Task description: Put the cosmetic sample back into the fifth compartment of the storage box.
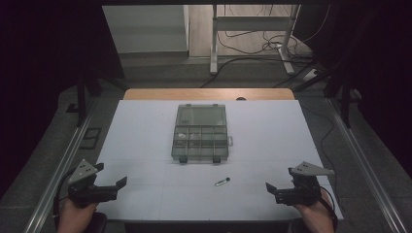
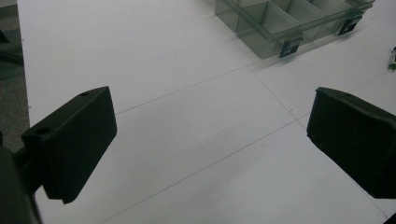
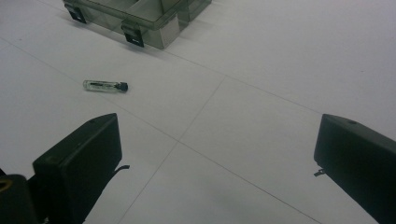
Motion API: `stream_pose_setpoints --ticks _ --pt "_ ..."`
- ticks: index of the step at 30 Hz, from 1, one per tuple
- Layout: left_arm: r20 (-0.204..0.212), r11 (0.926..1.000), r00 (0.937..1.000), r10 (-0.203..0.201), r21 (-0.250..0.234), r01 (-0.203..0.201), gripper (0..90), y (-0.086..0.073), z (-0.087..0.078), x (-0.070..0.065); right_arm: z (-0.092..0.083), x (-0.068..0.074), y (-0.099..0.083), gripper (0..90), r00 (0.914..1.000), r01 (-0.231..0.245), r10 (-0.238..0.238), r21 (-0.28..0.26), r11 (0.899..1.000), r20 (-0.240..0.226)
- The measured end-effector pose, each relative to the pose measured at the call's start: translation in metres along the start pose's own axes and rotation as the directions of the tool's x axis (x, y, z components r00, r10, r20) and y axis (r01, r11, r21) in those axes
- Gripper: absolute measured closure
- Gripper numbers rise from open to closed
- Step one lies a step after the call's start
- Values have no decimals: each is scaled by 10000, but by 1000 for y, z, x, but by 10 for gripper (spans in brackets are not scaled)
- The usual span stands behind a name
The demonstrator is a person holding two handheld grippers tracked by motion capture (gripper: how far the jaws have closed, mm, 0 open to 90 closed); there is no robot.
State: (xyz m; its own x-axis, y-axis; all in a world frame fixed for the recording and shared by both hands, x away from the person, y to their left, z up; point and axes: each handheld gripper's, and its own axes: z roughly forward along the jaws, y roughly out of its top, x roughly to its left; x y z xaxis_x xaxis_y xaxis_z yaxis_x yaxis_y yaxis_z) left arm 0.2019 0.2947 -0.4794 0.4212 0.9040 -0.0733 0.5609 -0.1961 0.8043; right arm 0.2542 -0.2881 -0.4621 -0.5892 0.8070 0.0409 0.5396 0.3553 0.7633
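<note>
A clear plastic compartment box (image 1: 200, 141) lies open in the middle of the white table (image 1: 145, 145), its lid folded back. A small clear vial with a dark cap (image 1: 222, 182) lies on its side in front of the box. My left gripper (image 1: 111, 174) hovers at the near left corner, open, with nothing between its fingers. My right gripper (image 1: 280, 178) is at the near right, also open and holding nothing. In the right gripper view the vial (image 3: 105, 86) lies ahead and left of the wide jaws (image 3: 219, 126), with the box (image 3: 140, 18) beyond. The left gripper view looks past its open gripper (image 2: 210, 112) toward the box (image 2: 289, 23).
The table's far edge shows a wooden strip (image 1: 209, 93). Metal rails (image 1: 58, 174) run along both sides of the table. A desk frame and cables (image 1: 252, 43) stand on the floor beyond. Bare white surface lies between the two grippers.
</note>
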Motion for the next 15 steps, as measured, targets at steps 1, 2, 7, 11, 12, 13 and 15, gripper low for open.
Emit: stream_pose_setpoints --ticks 1,2,7,11,12,13,15 --pt "-9 10000 10000 16 9 -16 23 0 0 0 0 0 0 11 10000 5 -5 -5 10000 -36" --pt "-12 10000 10000 17 12 -17 23 0 0 0 0 0 0 10 10000 8 -8 2 10000 -63" --pt "16 10000 10000 -39 -10 39 23 0 0 1 2 0 3 3 9998 130 -131 -88 9999 -171" --pt "10 10000 10000 -60 -9 60 23 0 0 1 5 0 6 0 9993 259 -263 -137 9996 -281" --pt "3 10000 10000 -54 -8 54 23 0 0 1 6 0 7 0 9992 236 -240 -122 9996 -317" --pt "-1 10000 10000 -64 -12 64 23 0 0 1 7 0 8 0 9989 284 -287 -84 9996 -373" --pt "-4 10000 10000 -74 -18 74 23 0 0 1 9 0 10 0 9984 256 -255 -3 9997 -496"
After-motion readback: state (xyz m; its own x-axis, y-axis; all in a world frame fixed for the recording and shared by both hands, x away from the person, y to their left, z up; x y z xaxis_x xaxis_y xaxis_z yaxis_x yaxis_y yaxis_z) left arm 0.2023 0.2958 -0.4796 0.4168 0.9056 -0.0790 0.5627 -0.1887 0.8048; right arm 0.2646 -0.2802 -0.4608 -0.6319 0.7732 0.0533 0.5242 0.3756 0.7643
